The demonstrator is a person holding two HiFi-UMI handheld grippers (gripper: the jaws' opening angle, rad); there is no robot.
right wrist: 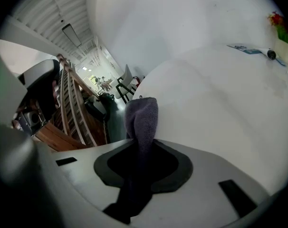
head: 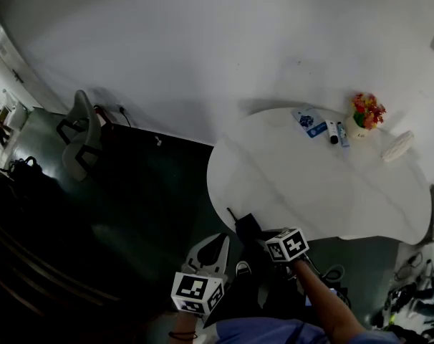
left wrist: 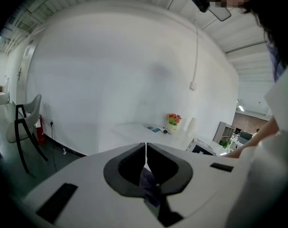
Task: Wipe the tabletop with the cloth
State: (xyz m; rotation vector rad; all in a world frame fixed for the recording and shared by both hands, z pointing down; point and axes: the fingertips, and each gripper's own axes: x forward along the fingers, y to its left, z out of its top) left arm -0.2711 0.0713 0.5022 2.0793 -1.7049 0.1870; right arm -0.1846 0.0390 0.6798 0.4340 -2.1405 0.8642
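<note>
The white round table (head: 310,185) fills the right of the head view, its top bare on the near side. Only that view shows the whole outline. The right gripper view takes in one broad curve of it, and the left gripper view shows it as a pale shape far off by the wall. A white chair (head: 81,131) stands well apart on the dark floor to the left. The right gripper view alone shows a rack of wooden slats (right wrist: 72,113) at its left edge.

The right gripper (right wrist: 143,148) is clenched on the purple-grey cloth (right wrist: 143,118). One fold stands up past the pads and the rest trails down behind them, clear of the tabletop. In the head view this gripper is near the table's front edge, and the cloth there is only a dark shape, hard to make out.

The left gripper (left wrist: 145,148) has its jaws pressed together with just a thin slit between them. A purplish patch sits low behind the pads, and I cannot tell what it is.

At the far side of the table are a pot of red and orange flowers (head: 367,111), a white roll (head: 397,147), a blue packet (head: 310,120) and two small tubes (head: 334,132), too small to read.
</note>
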